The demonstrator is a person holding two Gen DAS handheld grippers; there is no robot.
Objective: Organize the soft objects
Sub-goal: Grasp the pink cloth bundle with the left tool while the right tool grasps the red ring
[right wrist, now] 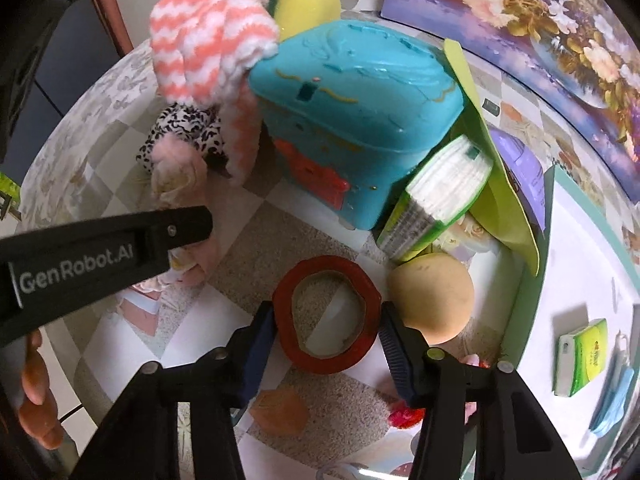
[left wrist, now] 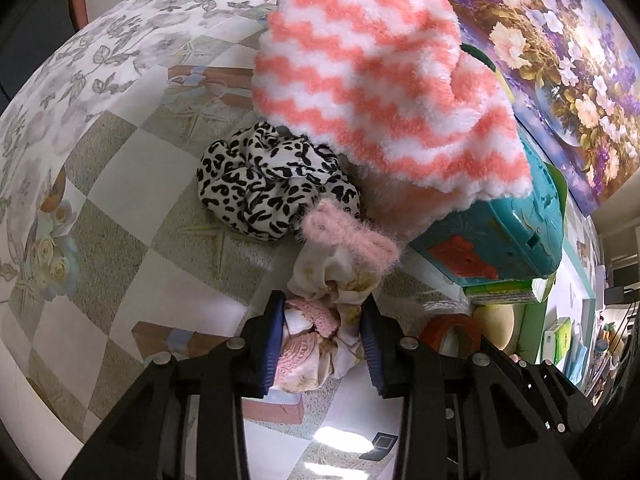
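Observation:
My left gripper (left wrist: 323, 316) is shut on a bunched cream and pink fluffy cloth (left wrist: 336, 276), held just above the table next to a black-and-white leopard scrunchie (left wrist: 272, 184). A pink-and-white zigzag fluffy towel (left wrist: 380, 80) drapes over a teal plastic case (left wrist: 504, 224). My right gripper (right wrist: 328, 320) is open, its jaws on either side of a red ring (right wrist: 326, 314) lying on the table. A beige round sponge ball (right wrist: 434, 298) sits just right of it. The left gripper's arm (right wrist: 104, 256) and its cloth (right wrist: 180, 176) show in the right wrist view.
The checkered tablecloth (left wrist: 120, 216) covers the table. A yellow-green sponge (right wrist: 304, 4), a tissue pack (right wrist: 440, 188), a green folder (right wrist: 500, 184) and a flower painting (right wrist: 540, 28) crowd the back right. A red fuzzy item (right wrist: 404, 416) lies under my right finger.

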